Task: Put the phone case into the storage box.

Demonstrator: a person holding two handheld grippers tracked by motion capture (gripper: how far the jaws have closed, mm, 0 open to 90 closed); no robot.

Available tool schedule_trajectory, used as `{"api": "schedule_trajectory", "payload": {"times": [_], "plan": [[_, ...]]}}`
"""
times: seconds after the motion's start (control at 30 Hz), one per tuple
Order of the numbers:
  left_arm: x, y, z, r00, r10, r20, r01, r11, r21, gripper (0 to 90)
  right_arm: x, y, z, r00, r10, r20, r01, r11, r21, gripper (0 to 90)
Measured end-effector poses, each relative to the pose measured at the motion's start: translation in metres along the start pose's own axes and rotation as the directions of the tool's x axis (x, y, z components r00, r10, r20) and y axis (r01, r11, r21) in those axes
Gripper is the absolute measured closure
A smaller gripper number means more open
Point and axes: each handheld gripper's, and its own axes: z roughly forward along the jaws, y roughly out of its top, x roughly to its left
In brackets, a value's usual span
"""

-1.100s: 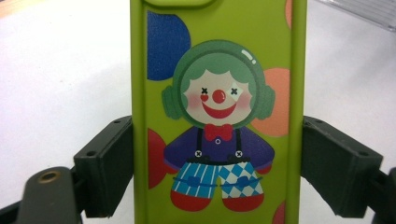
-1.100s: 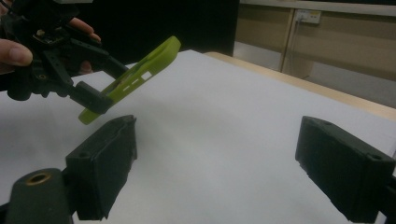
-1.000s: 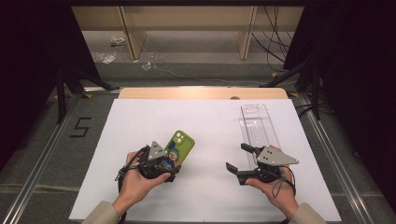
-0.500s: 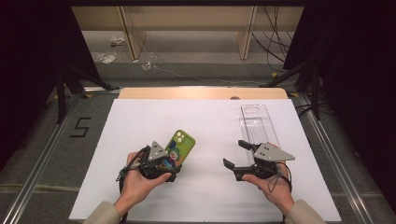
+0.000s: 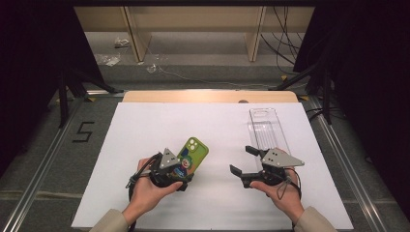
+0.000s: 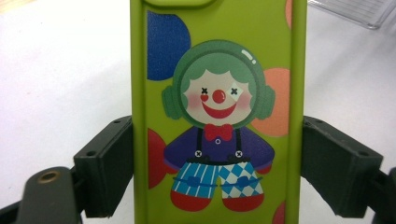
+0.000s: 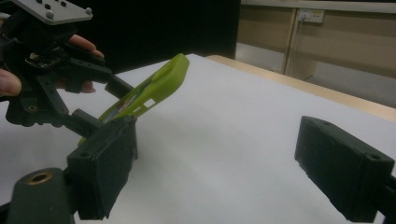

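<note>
A lime-green phone case (image 5: 195,151) with a cartoon clown on its back (image 6: 217,112) is held at its lower end by my left gripper (image 5: 183,169), whose two black jaws press on its long edges. In the right gripper view the case (image 7: 154,91) is tilted up off the white table, with the left gripper (image 7: 103,105) and a hand behind it. My right gripper (image 5: 241,159) is held over the table to the right of the case, pointing left. Its jaws (image 7: 224,172) stand open with nothing between them.
A clear plastic tray (image 5: 266,129) lies on the white table top (image 5: 145,130) at the back right, just beyond the right gripper. A wooden strip (image 5: 208,96) runs along the far edge. Dark curtains flank both sides.
</note>
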Motion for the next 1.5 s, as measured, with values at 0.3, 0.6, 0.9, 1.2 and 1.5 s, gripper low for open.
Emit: {"api": "schedule_trajectory", "payload": {"times": [0.3, 0.6, 0.9, 1.2, 1.5], "plan": [[-0.003, 0.001, 0.001, 0.9999, 0.007, 0.008, -0.007, 1.0000, -0.005, 16.4, 0.004, 0.000, 0.007, 0.9998, -0.008, -0.018, 0.008, 1.000, 0.014, 13.3], [-0.006, 0.002, 0.004, 0.9998, 0.008, 0.016, -0.008, 1.0000, -0.005, 16.3, 0.005, 0.000, 0.010, 0.9996, -0.013, -0.023, 0.014, 1.000, 0.026, 9.8], [-0.010, 0.003, 0.005, 0.9996, 0.012, 0.026, -0.012, 0.9999, -0.010, 16.3, 0.006, 0.001, 0.012, 0.9996, -0.009, -0.026, 0.010, 1.000, 0.028, 7.9], [-0.019, 0.008, 0.008, 0.9986, 0.038, 0.037, -0.037, 0.9991, -0.019, 16.3, 0.006, 0.001, 0.013, 0.9995, 0.002, -0.031, -0.001, 1.000, 0.024, 7.8], [-0.027, 0.011, 0.011, 0.9973, 0.056, 0.049, -0.055, 0.9983, -0.022, 16.4, 0.007, 0.003, 0.015, 0.9993, 0.010, -0.036, -0.010, 1.000, 0.021, 8.1]]}}
